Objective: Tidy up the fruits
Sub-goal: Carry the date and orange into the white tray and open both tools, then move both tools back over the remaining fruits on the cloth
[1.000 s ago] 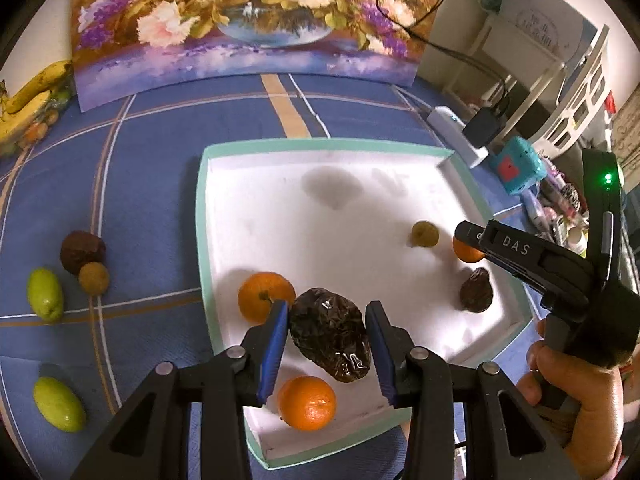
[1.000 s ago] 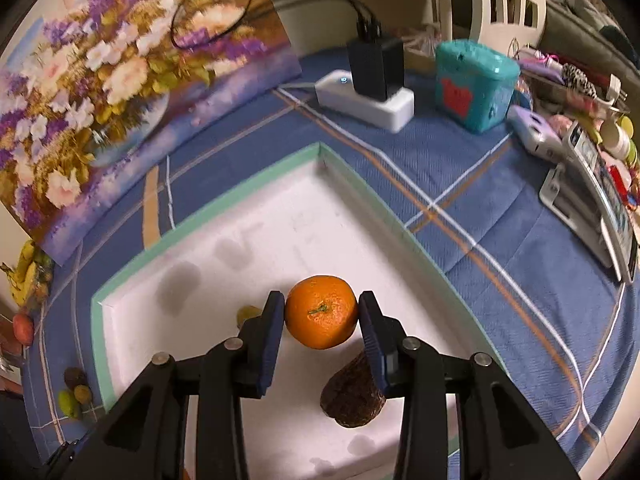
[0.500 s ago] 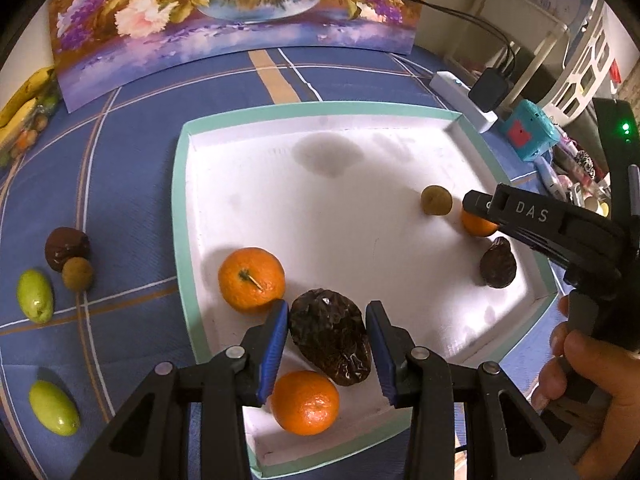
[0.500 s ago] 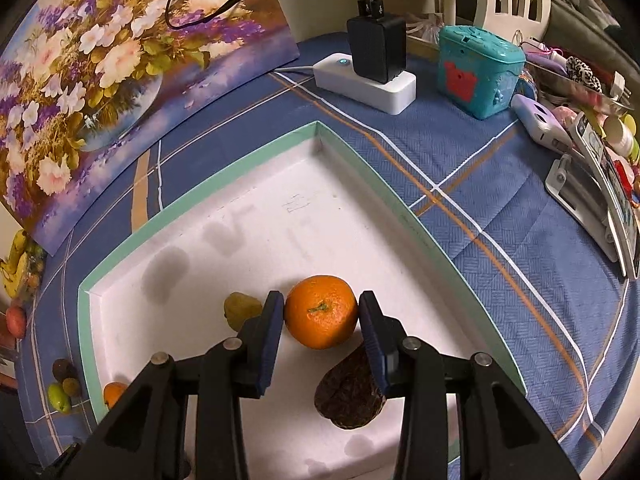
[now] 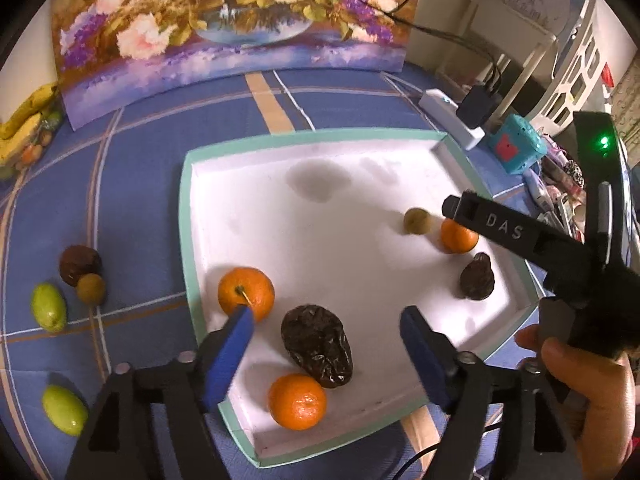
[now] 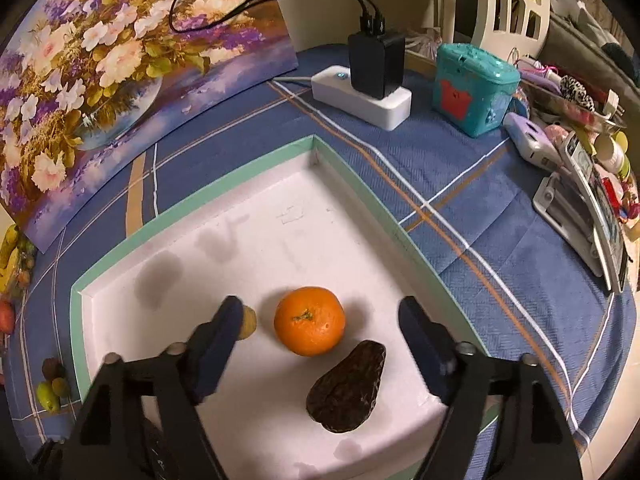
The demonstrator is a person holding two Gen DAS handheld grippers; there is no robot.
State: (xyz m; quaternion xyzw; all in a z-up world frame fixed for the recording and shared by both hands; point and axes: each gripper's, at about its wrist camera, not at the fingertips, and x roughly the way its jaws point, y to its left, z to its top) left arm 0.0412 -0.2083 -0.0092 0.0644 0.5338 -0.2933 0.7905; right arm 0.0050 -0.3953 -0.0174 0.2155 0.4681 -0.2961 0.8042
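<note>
Both claws just sprung wide, dark fruit and orange loose between, tray wall alongside.

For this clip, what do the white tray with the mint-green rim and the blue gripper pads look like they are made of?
White tray with the mint-green rim: probably cardboard or foam board, matte; the flat folded walls, sharp corners and grey stains soaked into the floor suggest this, though it stays uncertain.
Blue gripper pads: apparently soft rubber or foam, matte; they show no shine and sit as strips on hard black plastic fingers.
</note>
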